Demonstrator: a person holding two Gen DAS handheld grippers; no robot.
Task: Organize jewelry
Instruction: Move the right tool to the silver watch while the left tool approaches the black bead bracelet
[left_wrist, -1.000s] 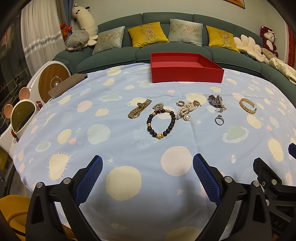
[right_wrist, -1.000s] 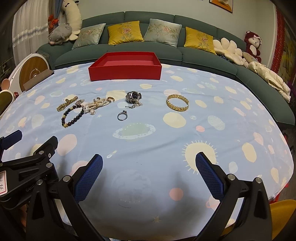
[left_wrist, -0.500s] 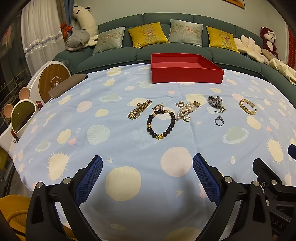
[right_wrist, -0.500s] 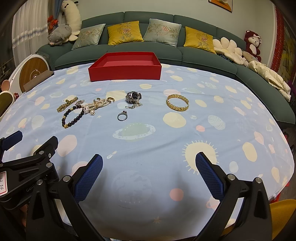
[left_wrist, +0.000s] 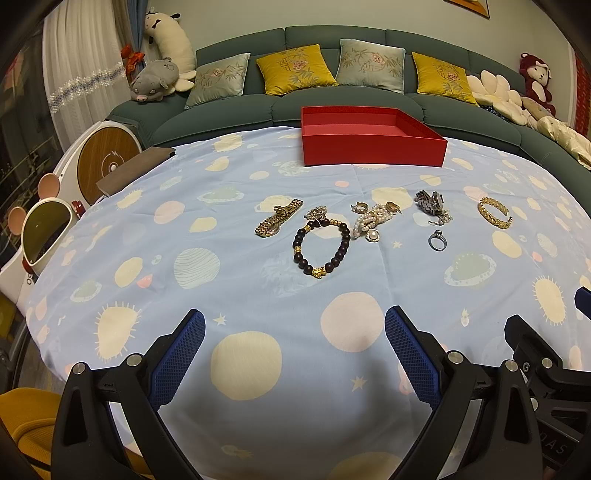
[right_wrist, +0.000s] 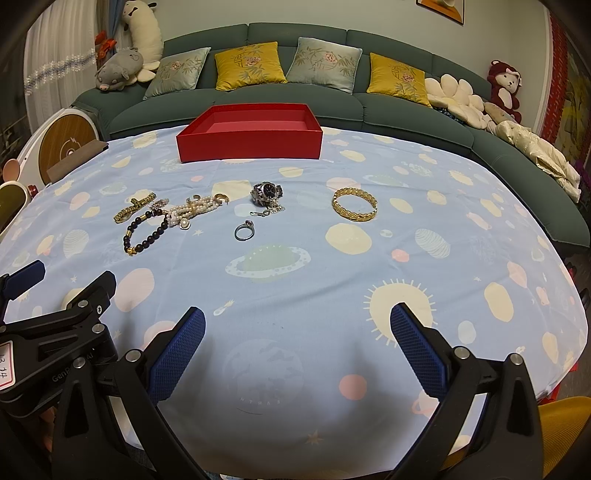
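Left wrist view. Our left gripper (left_wrist: 294, 352) hangs above the near edge of the table, jaws spread wide, nothing between the blue pads (left_wrist: 178, 363). On the blue planet-print tablecloth (left_wrist: 229, 280) we count, left to right in a loose row: a gold watch (left_wrist: 277, 222); a dark bead bracelet (left_wrist: 320, 246) just right of it; a pearl strand (left_wrist: 372, 221) bunched beside the beads; a silver watch (left_wrist: 428, 202); a silver ring (left_wrist: 437, 240) just in front of that watch; and a gold bangle (left_wrist: 495, 212), set apart at the far right. The red tray (left_wrist: 373, 146) stands beyond the row, near the table's far edge, with a green sofa (left_wrist: 236, 110) behind it.

Right wrist view. Our right gripper (right_wrist: 297, 350) is likewise spread wide and empty, hovering over the near cloth. The red tray (right_wrist: 249, 144) sits far centre-left, with no jewelry visible inside it. The gold bangle (right_wrist: 355, 209) lies alone to the right of centre; the silver watch (right_wrist: 266, 193) and silver ring (right_wrist: 244, 231) are at centre; the pearl strand (right_wrist: 192, 212), dark bead bracelet (right_wrist: 144, 232) and gold watch (right_wrist: 133, 208) cluster at left. The left gripper's frame (right_wrist: 55, 332) shows at the lower left.
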